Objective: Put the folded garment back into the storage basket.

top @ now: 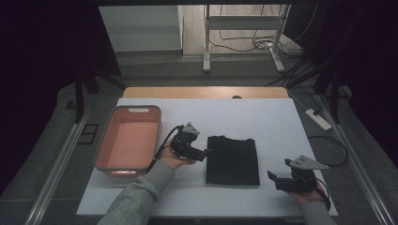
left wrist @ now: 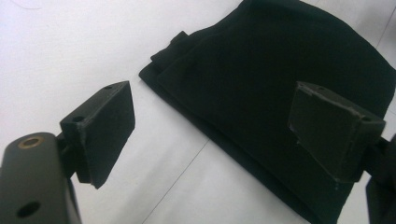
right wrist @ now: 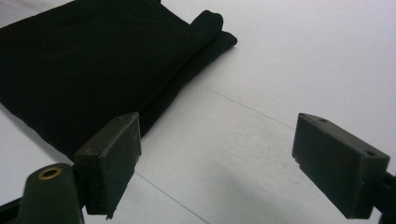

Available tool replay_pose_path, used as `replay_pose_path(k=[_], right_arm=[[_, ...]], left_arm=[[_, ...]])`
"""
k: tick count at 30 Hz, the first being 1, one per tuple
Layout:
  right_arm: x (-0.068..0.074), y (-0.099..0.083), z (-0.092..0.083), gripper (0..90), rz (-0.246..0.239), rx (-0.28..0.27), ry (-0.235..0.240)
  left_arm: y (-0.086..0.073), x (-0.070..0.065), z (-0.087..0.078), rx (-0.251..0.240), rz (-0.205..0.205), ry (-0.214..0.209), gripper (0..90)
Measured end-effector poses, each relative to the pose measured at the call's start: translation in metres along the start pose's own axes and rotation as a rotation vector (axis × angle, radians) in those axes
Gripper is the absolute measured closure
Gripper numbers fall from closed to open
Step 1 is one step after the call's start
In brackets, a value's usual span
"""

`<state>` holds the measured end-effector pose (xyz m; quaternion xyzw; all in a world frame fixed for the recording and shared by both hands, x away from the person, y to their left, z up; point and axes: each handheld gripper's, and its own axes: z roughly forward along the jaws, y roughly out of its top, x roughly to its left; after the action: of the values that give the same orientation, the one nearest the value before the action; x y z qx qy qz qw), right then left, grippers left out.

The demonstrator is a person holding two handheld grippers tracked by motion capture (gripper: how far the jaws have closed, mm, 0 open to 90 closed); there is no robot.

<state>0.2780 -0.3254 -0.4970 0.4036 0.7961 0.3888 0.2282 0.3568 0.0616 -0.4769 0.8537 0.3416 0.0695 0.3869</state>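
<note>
A folded black garment (top: 233, 160) lies flat near the middle of the white table (top: 263, 117). My left gripper (top: 206, 152) is at the garment's left edge, open, its jaws wide apart with nothing between them; in the left gripper view one jaw hangs over the black garment (left wrist: 280, 74) and the other over bare table. My right gripper (top: 273, 178) sits open to the right of the garment's near corner, off the cloth. In the right gripper view the black garment (right wrist: 84, 60) lies ahead to the left, with white table between the jaws.
A pink rectangular bin (top: 129, 138) with nothing in it stands on the table's left side. A wooden strip (top: 206, 92) runs along the far edge. A power strip (top: 319, 119) and cables lie on the floor to the right.
</note>
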Motion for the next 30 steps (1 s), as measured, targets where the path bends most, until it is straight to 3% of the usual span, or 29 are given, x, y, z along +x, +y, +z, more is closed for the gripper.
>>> replay_pose_path(k=[30], right_arm=[[0.000, 0.000, 0.001, 16.1, 0.001, 0.002, 0.001]], left_arm=[[0.011, 0.013, 0.026, 0.046, -0.032, -0.005, 15.0]])
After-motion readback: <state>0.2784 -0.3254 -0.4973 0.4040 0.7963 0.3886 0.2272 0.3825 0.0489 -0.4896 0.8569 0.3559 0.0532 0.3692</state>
